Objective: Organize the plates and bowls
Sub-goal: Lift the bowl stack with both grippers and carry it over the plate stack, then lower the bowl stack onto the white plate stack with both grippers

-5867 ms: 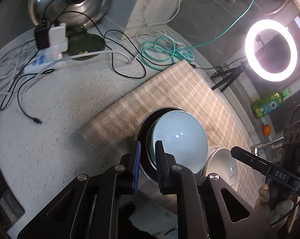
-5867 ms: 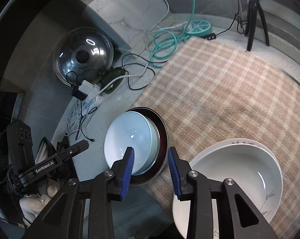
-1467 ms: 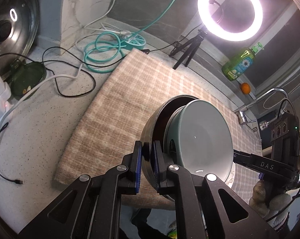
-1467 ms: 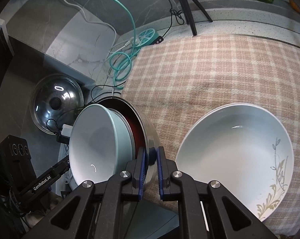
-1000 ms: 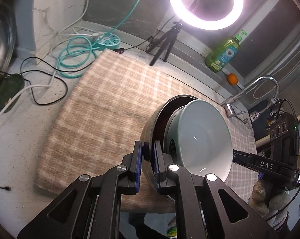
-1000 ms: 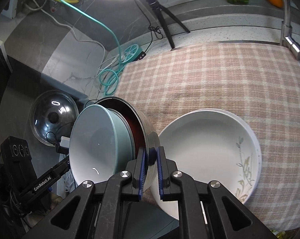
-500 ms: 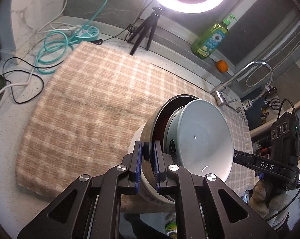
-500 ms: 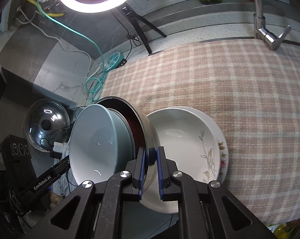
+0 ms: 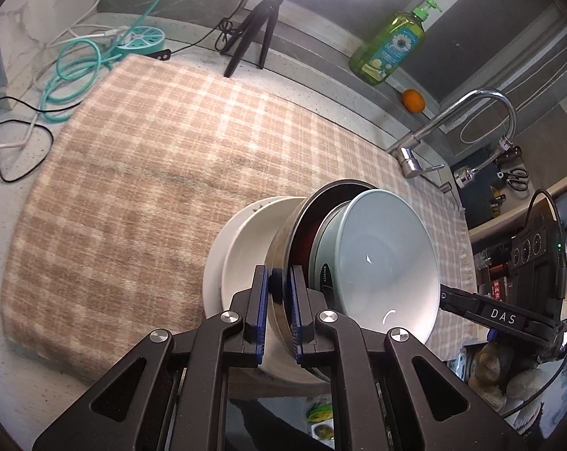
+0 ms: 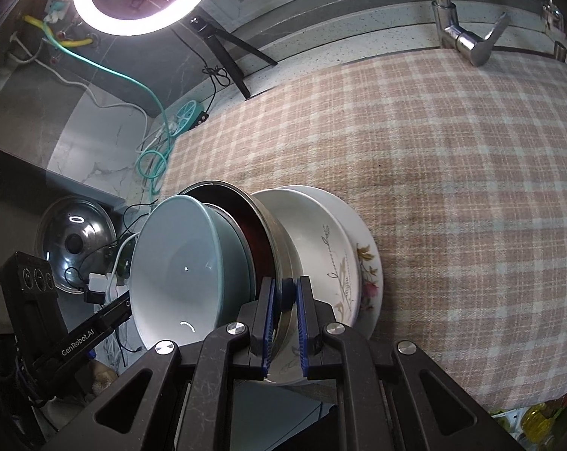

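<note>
Left gripper (image 9: 279, 289) and right gripper (image 10: 283, 300) each clench opposite rims of the metal bowl (image 9: 283, 240), pale bowl (image 9: 381, 263) nested inside, above the white plates (image 10: 328, 248) on the checked cloth (image 9: 133, 173).

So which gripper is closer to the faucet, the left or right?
Right. The right gripper pinches the steel bowl by its rim on the side toward the faucet. The left gripper pinches the opposite rim, across the bowl from the faucet.
</note>
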Demonstrator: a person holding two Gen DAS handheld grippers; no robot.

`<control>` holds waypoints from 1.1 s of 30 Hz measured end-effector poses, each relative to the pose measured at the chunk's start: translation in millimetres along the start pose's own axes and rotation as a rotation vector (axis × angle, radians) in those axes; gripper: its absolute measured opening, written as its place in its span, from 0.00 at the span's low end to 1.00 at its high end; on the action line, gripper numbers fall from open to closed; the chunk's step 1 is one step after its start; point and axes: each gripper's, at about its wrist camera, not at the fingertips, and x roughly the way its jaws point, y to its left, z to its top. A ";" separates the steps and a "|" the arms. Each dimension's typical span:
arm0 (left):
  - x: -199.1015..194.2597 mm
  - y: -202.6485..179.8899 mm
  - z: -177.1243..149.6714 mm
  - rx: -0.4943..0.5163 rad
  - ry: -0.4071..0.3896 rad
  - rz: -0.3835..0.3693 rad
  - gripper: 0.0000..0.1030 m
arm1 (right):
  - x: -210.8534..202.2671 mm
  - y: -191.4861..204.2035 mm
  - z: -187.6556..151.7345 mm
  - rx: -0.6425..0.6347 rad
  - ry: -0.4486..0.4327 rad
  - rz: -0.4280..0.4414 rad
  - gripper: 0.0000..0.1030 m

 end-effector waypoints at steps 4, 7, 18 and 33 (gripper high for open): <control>3.2 -3.3 -1.2 0.005 0.009 0.001 0.09 | -0.5 -5.2 -1.2 0.008 0.002 -0.002 0.10; 5.3 -4.1 -1.8 0.005 0.015 0.004 0.09 | 0.4 -8.3 -2.4 0.013 0.007 -0.002 0.10; 12.0 -2.8 -0.8 -0.001 0.033 0.014 0.09 | 9.4 -13.7 -4.8 0.030 0.032 0.001 0.10; 19.8 2.8 -1.0 -0.010 0.051 0.023 0.09 | 11.6 -12.9 -1.8 0.026 0.031 0.012 0.11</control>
